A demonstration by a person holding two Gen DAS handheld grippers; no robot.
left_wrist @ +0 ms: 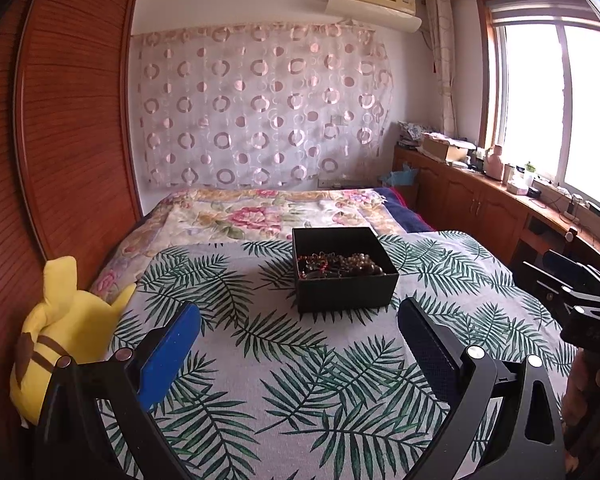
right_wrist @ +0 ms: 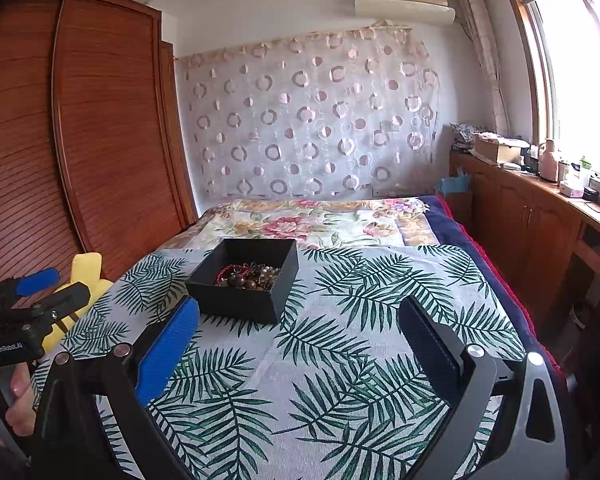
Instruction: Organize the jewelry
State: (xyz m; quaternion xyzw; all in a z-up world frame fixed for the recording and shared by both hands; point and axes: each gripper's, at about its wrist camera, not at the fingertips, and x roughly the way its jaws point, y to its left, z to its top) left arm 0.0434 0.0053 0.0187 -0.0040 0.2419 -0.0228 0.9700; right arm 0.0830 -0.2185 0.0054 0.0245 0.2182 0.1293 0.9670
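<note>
A black open box [left_wrist: 346, 288] sits on the leaf-print cloth [left_wrist: 260, 360] on the bed; it also shows in the right wrist view [right_wrist: 236, 300]. Inside lies a tangle of beaded bracelets and necklaces [left_wrist: 340, 265], brown, red and pale beads [right_wrist: 248, 274]. My left gripper [left_wrist: 300, 320] is open and empty, just short of the box. My right gripper [right_wrist: 300, 316] is open and empty, to the right of the box and nearer me. Each gripper shows at the edge of the other's view.
A yellow plush toy [left_wrist: 60, 340] lies at the bed's left edge by a wooden wardrobe [left_wrist: 68, 120]. A floral blanket [left_wrist: 260, 212] covers the far bed. A wooden counter [right_wrist: 540, 200] with clutter runs under the window at right.
</note>
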